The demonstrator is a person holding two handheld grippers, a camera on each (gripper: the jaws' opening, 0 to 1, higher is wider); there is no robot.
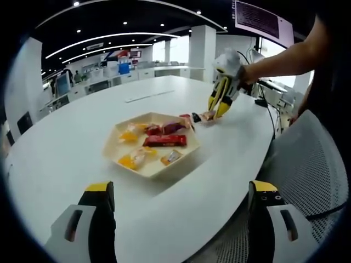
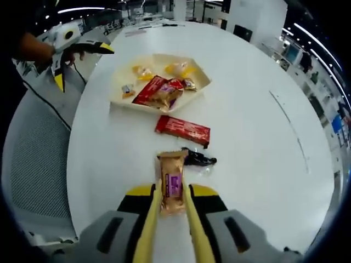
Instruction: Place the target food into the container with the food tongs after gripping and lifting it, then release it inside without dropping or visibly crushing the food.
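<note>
1. Right gripper (image 2: 171, 211) with yellow tongs clamped on a tan packet (image 2: 171, 189) with a purple label, low over the white table (image 2: 258, 131).
2. Just beyond the packet: a small black wrapper (image 2: 198, 159), then a red bar (image 2: 182, 129) lying flat, both outside the tray.
3. Further on, near the table edge: a cream hexagonal tray (image 2: 202, 80) holding wrapped snacks (image 2: 162, 91).
4. Left gripper (image 1: 181, 219) held above the near table edge, jaws wide apart, holding nothing.
</note>
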